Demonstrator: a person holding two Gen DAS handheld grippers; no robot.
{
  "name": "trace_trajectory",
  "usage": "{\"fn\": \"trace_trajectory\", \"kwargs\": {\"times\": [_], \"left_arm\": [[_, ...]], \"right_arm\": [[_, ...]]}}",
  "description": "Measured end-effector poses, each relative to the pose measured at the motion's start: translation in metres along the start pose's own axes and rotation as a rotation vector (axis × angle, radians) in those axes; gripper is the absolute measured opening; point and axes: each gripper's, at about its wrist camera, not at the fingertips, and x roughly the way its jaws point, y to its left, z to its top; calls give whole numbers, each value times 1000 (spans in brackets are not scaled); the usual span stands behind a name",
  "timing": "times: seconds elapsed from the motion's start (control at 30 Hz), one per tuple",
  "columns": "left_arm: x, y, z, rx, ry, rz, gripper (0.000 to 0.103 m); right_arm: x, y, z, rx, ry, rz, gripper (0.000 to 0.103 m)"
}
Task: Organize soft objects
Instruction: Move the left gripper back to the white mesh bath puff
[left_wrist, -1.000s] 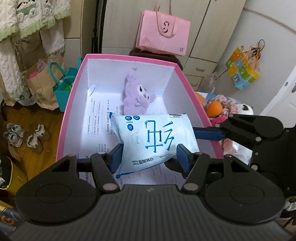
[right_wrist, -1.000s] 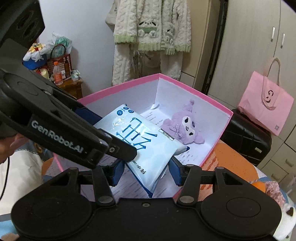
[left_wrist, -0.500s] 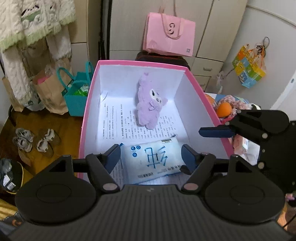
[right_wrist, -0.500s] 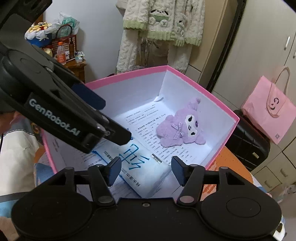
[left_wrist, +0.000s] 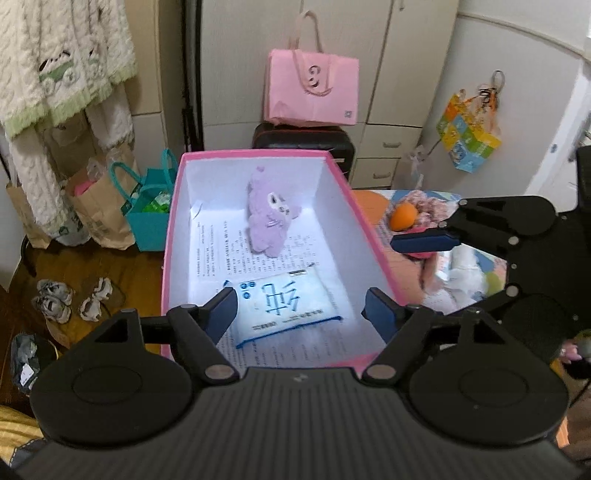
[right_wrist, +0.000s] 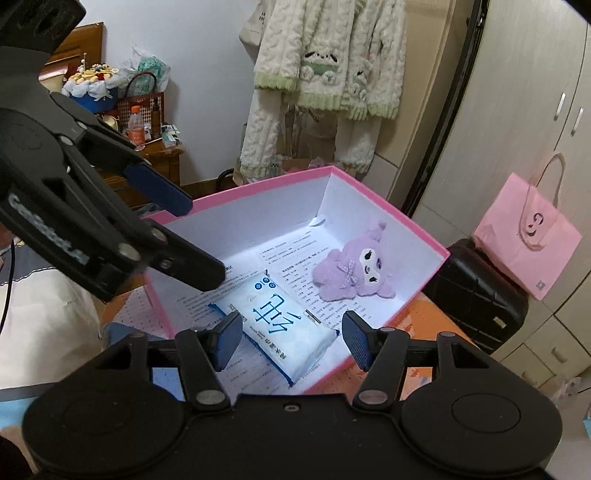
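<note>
Tissue pack (left_wrist: 286, 308) was pinched between both tools a second ago; now it lies flat on the printed paper lining the pink box (left_wrist: 364, 236), near end, released. Left gripper (left_wrist: 301, 312) jaws have just been opening, stand wide, nothing between the pads; right gripper (right_wrist: 291, 338) also apart and empty, lifted above the pack. Reads as this item placed. Pack is pale blue-white, soft, slightly puffed, blue lettering up. Purple plush (left_wrist: 269, 216) sits beyond it, apart
</note>
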Motion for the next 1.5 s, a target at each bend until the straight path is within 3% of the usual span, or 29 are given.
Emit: {"fn": "trace_trajectory", "kwargs": {"times": [0.3, 0.47, 0.63, 1.0, 1.23, 1.5], "left_arm": [[-39, -47, -10, 114, -52, -18, 80], [-55, -78, -20, 218, -92, -5, 85], [-58, -106, -27, 275, -105, -50, 88], [-16, -169, -26, 400, -49, -162, 89], [18, -185, -18, 376, -68, -258, 89], [73, -197, -19, 357, -31, -280, 83]], "right_arm": [[-49, 3, -22, 5, -34, -22, 66], [-76, 7, -37, -38, -40, -75, 66], [-109, 4, -57, -49, -57, -105, 69], [-148, -34, -132, 86, -96, -163, 71], [-143, -67, -173, 196, -82, -168, 72], [-118, -89, -215, 254, -68, -174, 74]]}}
